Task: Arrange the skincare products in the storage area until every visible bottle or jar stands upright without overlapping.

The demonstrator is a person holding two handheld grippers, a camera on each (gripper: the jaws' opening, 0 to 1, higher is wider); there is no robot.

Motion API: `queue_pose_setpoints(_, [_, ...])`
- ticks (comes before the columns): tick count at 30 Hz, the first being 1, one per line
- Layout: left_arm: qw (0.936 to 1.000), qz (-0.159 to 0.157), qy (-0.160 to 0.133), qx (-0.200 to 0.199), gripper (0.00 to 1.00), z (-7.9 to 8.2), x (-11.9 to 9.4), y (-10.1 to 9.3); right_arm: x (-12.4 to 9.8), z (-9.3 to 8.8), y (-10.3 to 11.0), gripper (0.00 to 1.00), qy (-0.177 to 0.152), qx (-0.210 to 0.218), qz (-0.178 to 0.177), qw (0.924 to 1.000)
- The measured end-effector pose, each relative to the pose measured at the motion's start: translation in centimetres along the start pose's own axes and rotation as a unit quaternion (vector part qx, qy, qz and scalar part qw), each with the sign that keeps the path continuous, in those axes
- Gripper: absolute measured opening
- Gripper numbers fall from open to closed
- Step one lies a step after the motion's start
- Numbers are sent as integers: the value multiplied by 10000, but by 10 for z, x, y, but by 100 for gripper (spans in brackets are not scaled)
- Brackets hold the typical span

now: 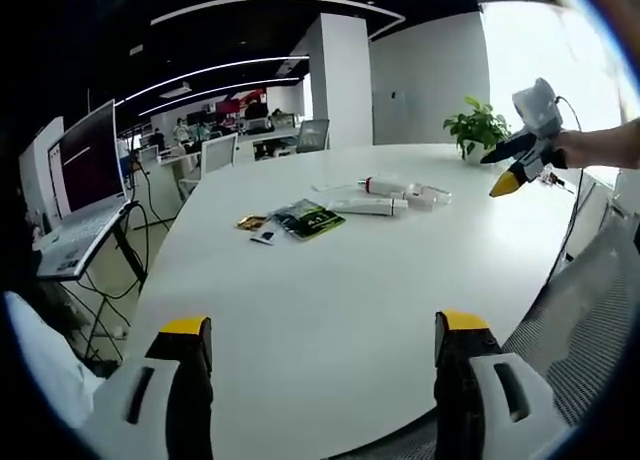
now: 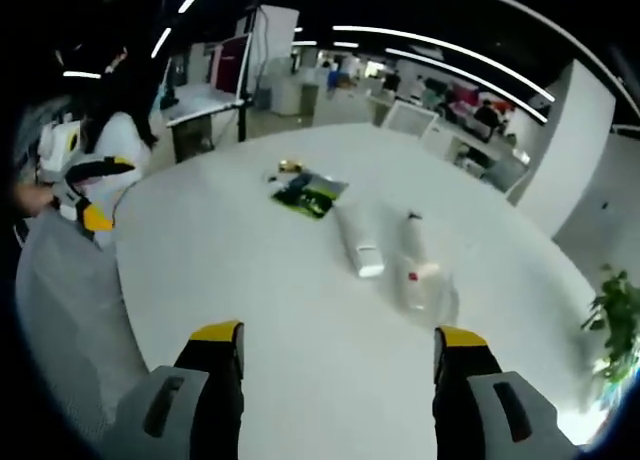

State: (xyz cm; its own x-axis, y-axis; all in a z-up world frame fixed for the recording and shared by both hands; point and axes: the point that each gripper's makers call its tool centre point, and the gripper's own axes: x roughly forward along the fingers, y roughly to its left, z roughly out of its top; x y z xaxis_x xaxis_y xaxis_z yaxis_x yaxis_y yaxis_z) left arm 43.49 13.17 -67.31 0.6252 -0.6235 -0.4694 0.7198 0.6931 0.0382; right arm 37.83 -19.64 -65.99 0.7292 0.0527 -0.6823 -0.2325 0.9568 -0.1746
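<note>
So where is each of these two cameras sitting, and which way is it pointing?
Left gripper view: rides the left gripper, looking across the white table at lying tubes, sachets and a potted plant; own yellow-tipped jaws open, right gripper at right.
Right gripper view: rides the right gripper, facing the table from another side; own jaws open, left gripper at left.
Shared: table, tubes, sachets, plant.

Counted on white table [image 2: 300,310], right gripper view: one white tube [image 2: 359,242] at centre, one white bottle [image 2: 414,242] and one clear bottle [image 2: 418,285] right of centre, one green sachet [image 2: 312,194] and one small gold packet [image 2: 290,166] above centre. One potted plant [image 2: 615,320] at right edge. One laptop [image 1: 85,195] at left, left gripper view.
</note>
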Motion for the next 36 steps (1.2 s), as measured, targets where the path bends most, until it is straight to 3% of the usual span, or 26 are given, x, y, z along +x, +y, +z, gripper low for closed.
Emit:
queue_pose_setpoints(13, [10000,80,53,7,86,-3,1,4,36,8,0,75,343,-43,329,9989])
queue_pose_setpoints(21, [9999,123,70,32,86,-3,0,6,56,4,3,75,654,-150,545,9963])
queue_pose_setpoints(36, [9998,108,159,80,85,-6,1,5,79,29,-12,74,697,-250,569,9956])
